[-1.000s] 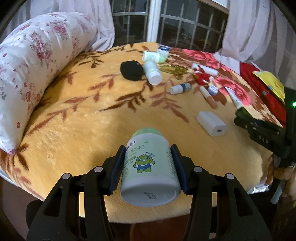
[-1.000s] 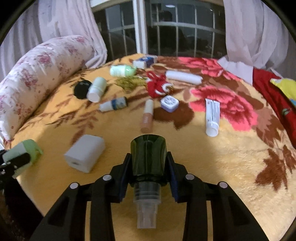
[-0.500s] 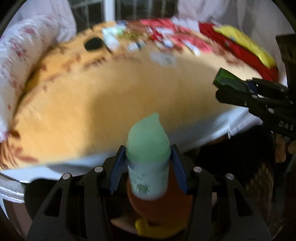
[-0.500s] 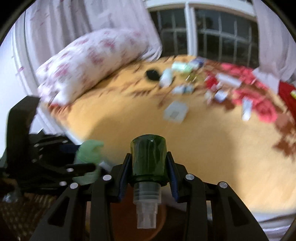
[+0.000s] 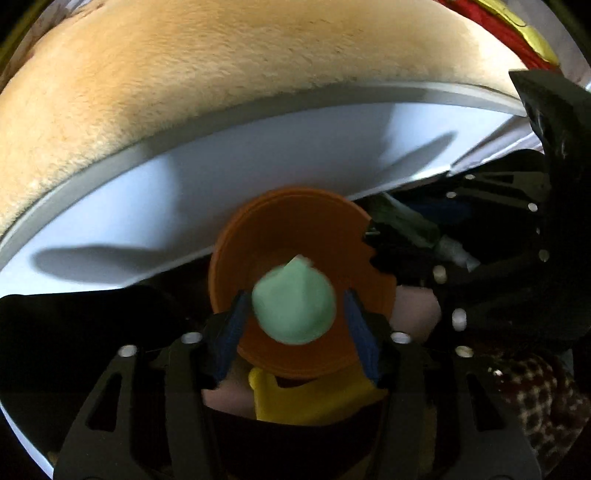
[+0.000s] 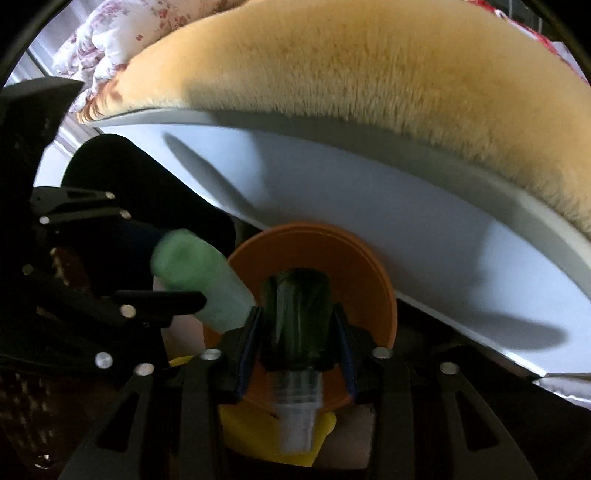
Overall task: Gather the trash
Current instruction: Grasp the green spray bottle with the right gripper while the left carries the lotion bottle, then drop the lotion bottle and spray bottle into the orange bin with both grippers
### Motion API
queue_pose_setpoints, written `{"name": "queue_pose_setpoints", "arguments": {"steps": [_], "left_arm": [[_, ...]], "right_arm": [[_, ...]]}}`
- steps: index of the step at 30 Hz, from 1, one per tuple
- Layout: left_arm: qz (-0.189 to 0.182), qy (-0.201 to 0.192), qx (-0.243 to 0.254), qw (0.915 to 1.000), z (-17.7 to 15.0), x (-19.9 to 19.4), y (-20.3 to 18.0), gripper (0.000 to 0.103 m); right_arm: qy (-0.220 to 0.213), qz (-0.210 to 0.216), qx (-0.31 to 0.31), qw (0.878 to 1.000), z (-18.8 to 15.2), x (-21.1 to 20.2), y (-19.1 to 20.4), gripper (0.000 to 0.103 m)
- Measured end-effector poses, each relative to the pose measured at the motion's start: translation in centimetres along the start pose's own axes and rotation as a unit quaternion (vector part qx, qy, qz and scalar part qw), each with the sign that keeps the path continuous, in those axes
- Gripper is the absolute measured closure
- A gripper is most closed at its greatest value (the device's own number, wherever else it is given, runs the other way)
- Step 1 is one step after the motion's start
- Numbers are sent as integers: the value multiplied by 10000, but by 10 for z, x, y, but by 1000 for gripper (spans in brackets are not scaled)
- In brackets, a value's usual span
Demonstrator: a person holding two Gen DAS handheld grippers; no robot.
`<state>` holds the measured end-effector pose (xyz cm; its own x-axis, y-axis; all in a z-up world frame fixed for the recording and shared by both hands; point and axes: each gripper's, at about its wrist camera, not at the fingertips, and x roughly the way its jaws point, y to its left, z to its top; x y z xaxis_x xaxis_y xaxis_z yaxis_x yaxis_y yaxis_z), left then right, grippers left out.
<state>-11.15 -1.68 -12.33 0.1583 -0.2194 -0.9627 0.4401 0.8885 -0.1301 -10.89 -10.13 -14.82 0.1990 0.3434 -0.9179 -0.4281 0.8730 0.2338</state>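
Note:
My left gripper (image 5: 295,332) is shut on a white bottle with a light green cap (image 5: 293,304) and holds it cap-down over an orange bin (image 5: 325,221) on the floor beside the bed. The bottle also shows in the right wrist view (image 6: 207,284). My right gripper (image 6: 295,343) is shut on a dark green spray bottle (image 6: 295,317), clear nozzle toward the camera, over the same orange bin (image 6: 332,251). The two grippers are close side by side above the bin.
The bed edge with its yellow plush blanket (image 5: 221,81) and white mattress side (image 5: 258,155) rises just beyond the bin. A yellow object (image 5: 314,398) lies beside the bin on the floor. A floral pillow (image 6: 110,29) lies at the far left.
Both grippers have swung down from over the bed to the floor beside it. They now point down over the orange bin, each still holding its bottle.

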Motion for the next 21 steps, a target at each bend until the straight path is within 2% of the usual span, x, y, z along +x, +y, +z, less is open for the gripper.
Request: {"name": "queue_pose_setpoints", "arguments": {"steps": [1, 3, 6, 9, 14, 18, 21], "left_arm": [[77, -54, -27, 10000, 1, -2, 2, 33], [120, -139, -64, 9998, 1, -4, 3, 30], [123, -111, -149, 9998, 3, -4, 10, 29], [191, -267, -204, 9993, 0, -12, 11, 29], [271, -1098, -232, 9933, 19, -57, 16, 29], [309, -1791, -93, 9833, 58, -89, 6, 29], [268, -2144, -223, 9761, 102, -101, -1, 29]], "right_arm": [[45, -64, 14, 10000, 0, 2, 0, 33], [-15, -119, 21, 9999, 1, 1, -1, 31], [-118, -123, 107, 9998, 2, -4, -6, 31], [-352, -211, 156, 9990, -1, -21, -17, 31], [-1161, -433, 315, 9918, 2, -80, -36, 31], [-2009, -806, 593, 9745, 11, -131, -65, 27], [-2604, -1272, 874, 9531, 6, -160, -78, 25]]}}
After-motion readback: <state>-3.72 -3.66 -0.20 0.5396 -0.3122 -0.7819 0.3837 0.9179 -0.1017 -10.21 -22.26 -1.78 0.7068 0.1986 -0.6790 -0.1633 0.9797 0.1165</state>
